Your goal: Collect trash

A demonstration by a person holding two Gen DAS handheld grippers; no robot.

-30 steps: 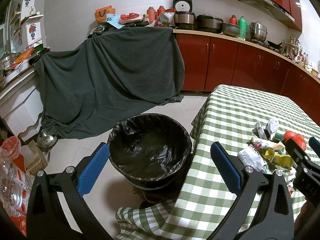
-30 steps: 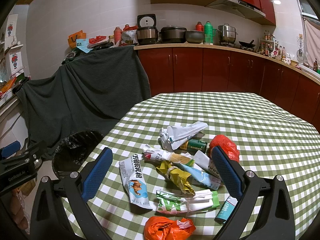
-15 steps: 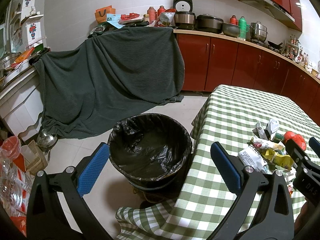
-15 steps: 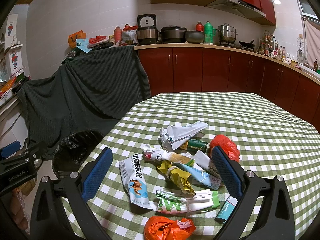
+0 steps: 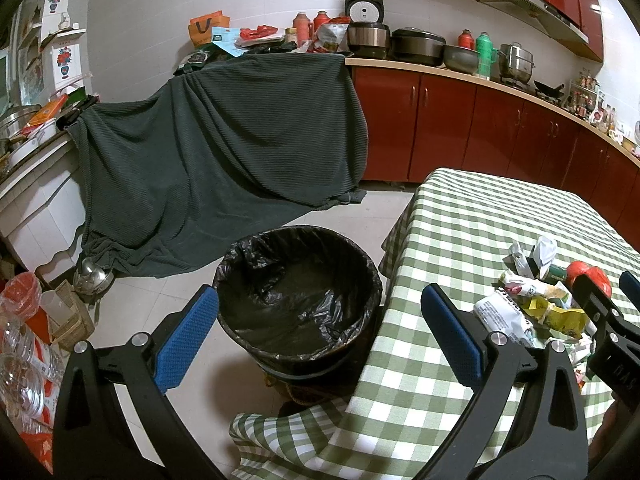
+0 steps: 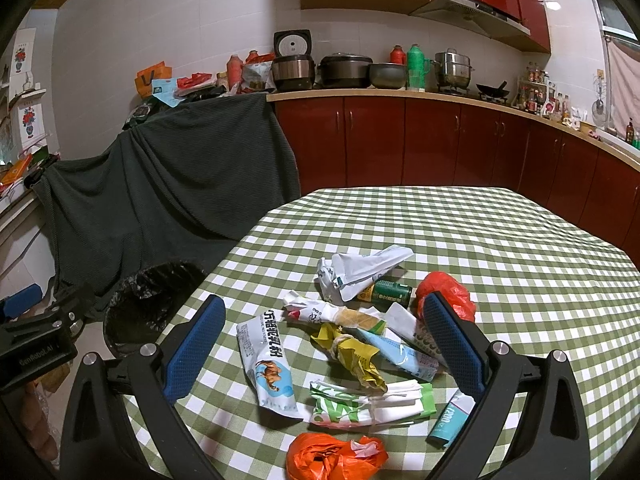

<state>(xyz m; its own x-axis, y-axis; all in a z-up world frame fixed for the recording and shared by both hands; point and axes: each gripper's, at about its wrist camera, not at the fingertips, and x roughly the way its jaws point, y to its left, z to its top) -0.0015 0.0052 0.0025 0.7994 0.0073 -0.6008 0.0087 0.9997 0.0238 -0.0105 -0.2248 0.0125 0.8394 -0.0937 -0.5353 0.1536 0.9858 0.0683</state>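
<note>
Between my right gripper's (image 6: 324, 338) blue pads, which are standing wide apart and gripping nothing, I am looking at a heap of trash on the green checked tablecloth (image 6: 500, 232). Nearest its left pad, a white milk pouch (image 6: 268, 364) is lying flat; a crumpled yellow wrapper (image 6: 352, 356) is sitting just right of it, and a green and white packet (image 6: 372, 402) is lying nearer to me. An orange plastic bag (image 6: 332, 454) is resting at the near edge, a red bag (image 6: 446, 294) on the far right beside a green can (image 6: 390, 292), with a white crumpled wrapper (image 6: 360, 268) farthest.

My left gripper (image 5: 320, 332) is hovering equally wide open and empty above the black-lined bin (image 5: 298, 292), which is standing on the floor just left of the table. A dark green cloth (image 5: 224, 144) is draping over something beyond it.
</note>
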